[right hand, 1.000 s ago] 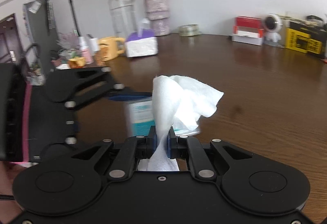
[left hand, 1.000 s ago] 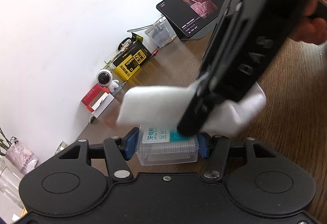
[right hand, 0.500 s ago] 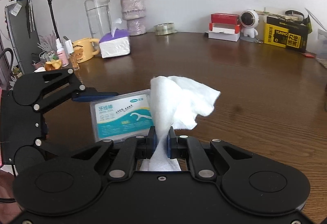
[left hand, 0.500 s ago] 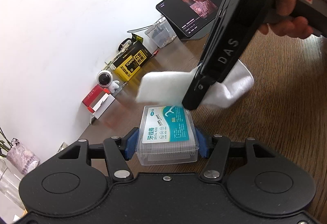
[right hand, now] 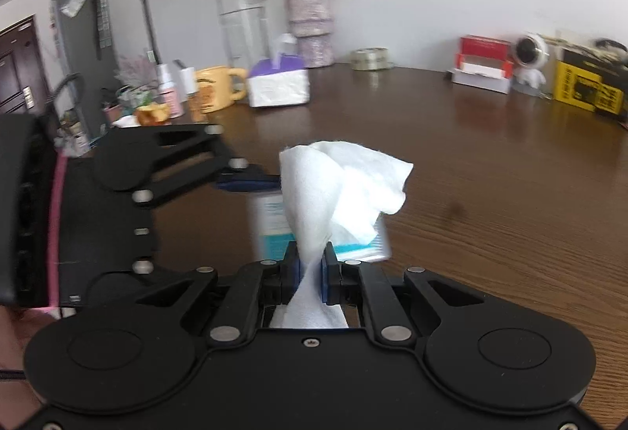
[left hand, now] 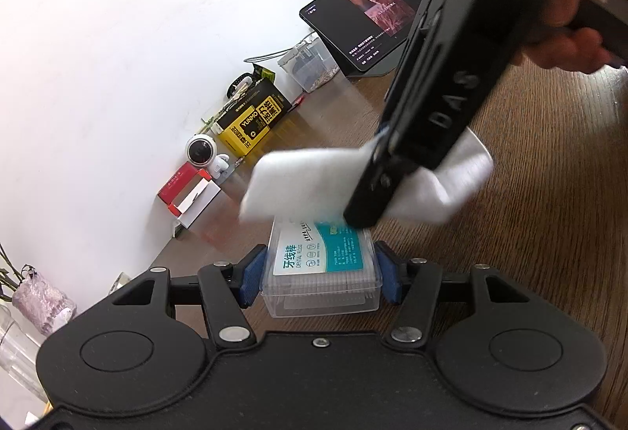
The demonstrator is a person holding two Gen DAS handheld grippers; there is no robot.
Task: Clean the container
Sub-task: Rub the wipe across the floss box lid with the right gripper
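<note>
Claws [left hand: 320,275] [right hand: 311,267] — two; one container [left hand: 320,273], one tissue [right hand: 337,190].

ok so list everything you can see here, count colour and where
floss container: 1, clear with teal label, between left fingers
tissue: 1, white, pinched by right gripper, over container
table: 1, brown wood
tablet: 1, black, far end
yellow box: 1, by wall
camera figure: 1, white
red box: 1, red-white
tissue pack: 1, purple-white
mug: 1, yellow
vase: 1, pink flowers
left gripper: black, blue pads
right gripper: black
</note>
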